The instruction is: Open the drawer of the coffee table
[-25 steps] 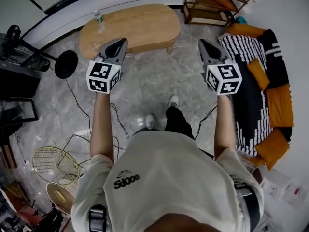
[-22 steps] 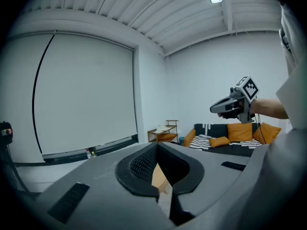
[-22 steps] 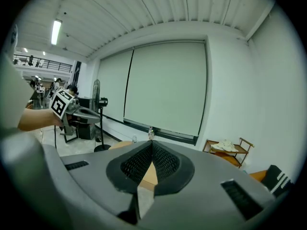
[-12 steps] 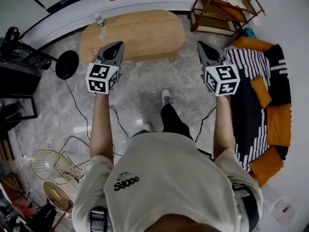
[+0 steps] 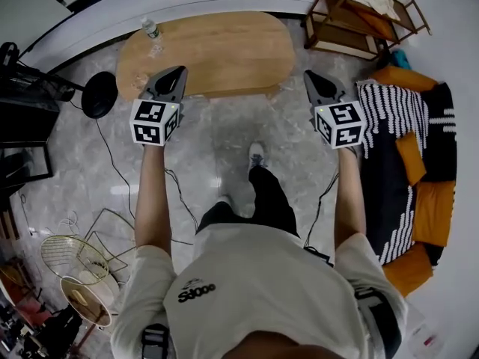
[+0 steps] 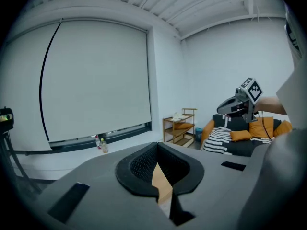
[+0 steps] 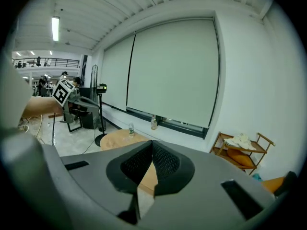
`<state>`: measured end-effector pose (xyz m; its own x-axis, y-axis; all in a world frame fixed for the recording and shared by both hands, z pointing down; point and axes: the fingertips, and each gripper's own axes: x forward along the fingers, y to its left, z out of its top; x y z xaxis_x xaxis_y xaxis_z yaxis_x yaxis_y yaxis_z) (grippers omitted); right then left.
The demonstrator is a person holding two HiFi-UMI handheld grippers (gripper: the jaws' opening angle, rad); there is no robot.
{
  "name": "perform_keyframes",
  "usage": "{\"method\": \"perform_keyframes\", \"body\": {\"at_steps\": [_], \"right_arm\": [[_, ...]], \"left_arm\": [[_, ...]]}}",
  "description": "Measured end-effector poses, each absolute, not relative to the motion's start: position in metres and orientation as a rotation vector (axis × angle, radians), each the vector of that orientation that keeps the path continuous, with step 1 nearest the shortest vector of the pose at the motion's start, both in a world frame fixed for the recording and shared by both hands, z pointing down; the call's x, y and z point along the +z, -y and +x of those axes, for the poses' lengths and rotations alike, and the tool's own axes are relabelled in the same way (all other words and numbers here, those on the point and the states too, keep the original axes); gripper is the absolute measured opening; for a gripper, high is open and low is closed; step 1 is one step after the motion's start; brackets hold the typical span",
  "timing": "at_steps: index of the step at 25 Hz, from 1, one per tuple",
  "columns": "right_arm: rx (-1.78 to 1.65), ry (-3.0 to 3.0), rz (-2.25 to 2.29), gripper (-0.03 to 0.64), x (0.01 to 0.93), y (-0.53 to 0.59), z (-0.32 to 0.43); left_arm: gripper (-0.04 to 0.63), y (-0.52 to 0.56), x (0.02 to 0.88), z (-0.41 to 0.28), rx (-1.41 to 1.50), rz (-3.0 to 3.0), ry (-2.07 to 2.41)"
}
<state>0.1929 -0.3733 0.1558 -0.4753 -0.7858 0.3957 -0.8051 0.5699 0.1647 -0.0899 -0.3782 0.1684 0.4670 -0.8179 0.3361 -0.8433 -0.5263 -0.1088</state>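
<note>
The coffee table (image 5: 217, 51) is an oval of light wood standing ahead of the person; no drawer front shows from above. My left gripper (image 5: 178, 72) is shut and empty, its tip over the table's near left edge. Off the table's near right end, my right gripper (image 5: 308, 75) is also shut and empty. In the left gripper view the closed left gripper (image 6: 156, 157) shows a sliver of the table (image 6: 162, 186) below it. In the right gripper view the right gripper (image 7: 149, 150) points over the table (image 7: 117, 139).
A water bottle (image 5: 152, 30) stands on the table's far left. A wooden shelf (image 5: 359, 17) is at the back right, and an orange and black sofa (image 5: 419, 155) along the right. A round black stand base (image 5: 99, 96) and cables lie to the left.
The person has stepped toward the coffee table. Both grippers, still shut, have moved forward and lower, and the table now lies closer under their tips.
</note>
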Motion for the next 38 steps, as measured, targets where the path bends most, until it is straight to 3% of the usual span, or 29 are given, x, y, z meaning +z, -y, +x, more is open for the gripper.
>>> {"method": "perform_keyframes", "body": {"at_steps": [14,29,38], "right_arm": [[0.137,2.349,1.456,0.006,0.376,0.435,0.225],[0.022,2.396,1.489,0.006,0.607,0.422,0.232],[-0.020,2.383,1.542,0.006,0.659,0.416,0.227]], "left_arm": [[0.018,0.432,0.400,-0.112,0.536,2.586,1.503],[0.018,0.420,0.639,-0.126,0.522,2.728,1.491],[0.020,0.417,0.731,-0.137,0.466,2.650,1.437]]}}
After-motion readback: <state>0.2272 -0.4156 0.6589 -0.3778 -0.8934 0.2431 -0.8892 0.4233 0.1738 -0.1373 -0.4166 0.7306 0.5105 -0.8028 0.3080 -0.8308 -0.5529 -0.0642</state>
